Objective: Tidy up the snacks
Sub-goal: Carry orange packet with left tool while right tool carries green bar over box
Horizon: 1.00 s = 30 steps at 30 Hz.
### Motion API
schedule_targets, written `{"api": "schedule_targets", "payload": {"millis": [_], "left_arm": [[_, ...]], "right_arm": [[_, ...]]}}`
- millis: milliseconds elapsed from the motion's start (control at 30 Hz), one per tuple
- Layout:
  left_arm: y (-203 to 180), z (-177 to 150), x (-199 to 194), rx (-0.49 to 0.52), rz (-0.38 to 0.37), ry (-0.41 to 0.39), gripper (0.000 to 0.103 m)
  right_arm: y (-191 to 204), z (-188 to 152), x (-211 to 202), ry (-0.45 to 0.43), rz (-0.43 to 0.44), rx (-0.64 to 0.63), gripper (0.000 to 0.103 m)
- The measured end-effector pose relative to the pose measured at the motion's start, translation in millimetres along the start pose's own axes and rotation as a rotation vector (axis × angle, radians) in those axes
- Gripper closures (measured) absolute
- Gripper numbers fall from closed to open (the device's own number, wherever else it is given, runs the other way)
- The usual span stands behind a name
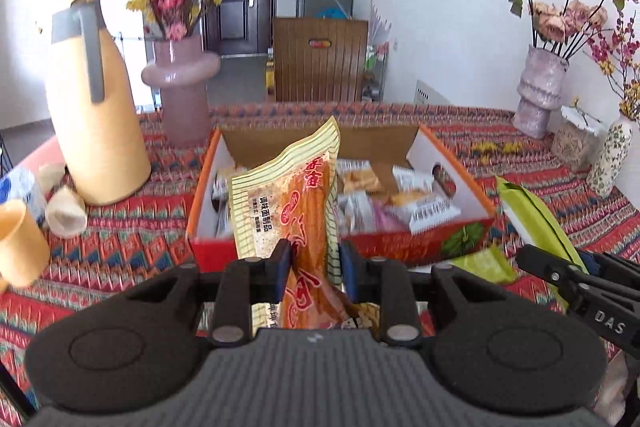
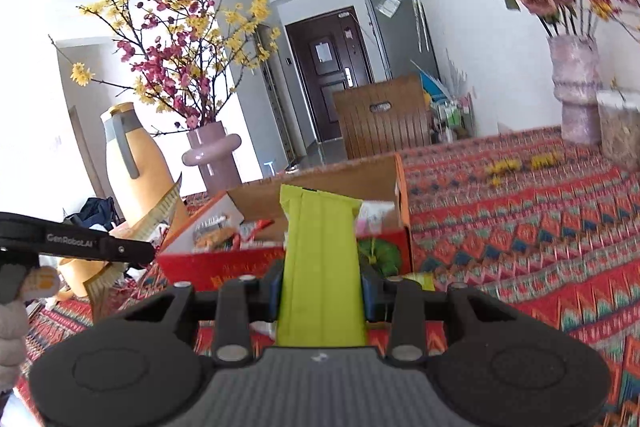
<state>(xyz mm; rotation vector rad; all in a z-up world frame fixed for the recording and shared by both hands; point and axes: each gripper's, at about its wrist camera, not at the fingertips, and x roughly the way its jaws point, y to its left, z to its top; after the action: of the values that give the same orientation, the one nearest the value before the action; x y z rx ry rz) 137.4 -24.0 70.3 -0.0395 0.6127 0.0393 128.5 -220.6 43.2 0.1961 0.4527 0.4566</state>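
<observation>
Your left gripper [image 1: 312,259] is clamped on a yellow-striped snack pack [image 1: 288,195] w/ an orange stick inside; the pack stands upright in the jaws, its top rising in front of the snack box [image 1: 456,247]. Your right gripper [image 2: 320,287] is pinched narrow on a lime-green packet [image 2: 320,259], also upright, held just in front of the box's red front wall.

Edges: the box is open-topped, red front, orange rims L and R, brown cardboard flap standing at the back. It's already holding a layer of small wrapped snacks [image 1: 404,203] – too jumbled to count. The L half near the front looks a bit less packed than the R.

Room to move: the tablecloth [image 2: 520,227] to the R of the box is bare up to the far vases, only scattered yellow petals there. L side is tight: a tall yellow thermos jug [image 1: 92,115] and a pink vase [image 1: 184,83] stand near the box's L rear corner, w/ a yellow cup [image 1: 20,247] at the L border of the left wrist view.

Count: 2 grippers, 2 held packs, 1 box, 1 jug. Vases: 3 in the left wrist view – pink, a grey-pink ribbed vase [image 1: 540,91] far R, a small floral vase [image 1: 612,159] beside it
</observation>
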Motion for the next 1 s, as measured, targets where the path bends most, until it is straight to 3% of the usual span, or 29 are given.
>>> {"api": "schedule_targets", "payload": {"millis": [533, 733, 1000], "left_arm": [[-1.6, 61.9, 62.8, 0.033, 0.054, -0.145, 0.076], [4.6, 65.8, 106.6, 0.014, 0.073, -0.124, 0.076], [10.8, 62.4, 138.6, 0.000, 0.035, -0.085, 0.073]], "right_arm": [[19.2, 63.9, 101.7, -0.011, -0.059, -0.106, 0.068], [17.4, 65.7, 145.0, 0.005, -0.100, -0.109, 0.068], [6.9, 54.3, 172.9, 0.049, -0.106, -0.107, 0.064]]}}
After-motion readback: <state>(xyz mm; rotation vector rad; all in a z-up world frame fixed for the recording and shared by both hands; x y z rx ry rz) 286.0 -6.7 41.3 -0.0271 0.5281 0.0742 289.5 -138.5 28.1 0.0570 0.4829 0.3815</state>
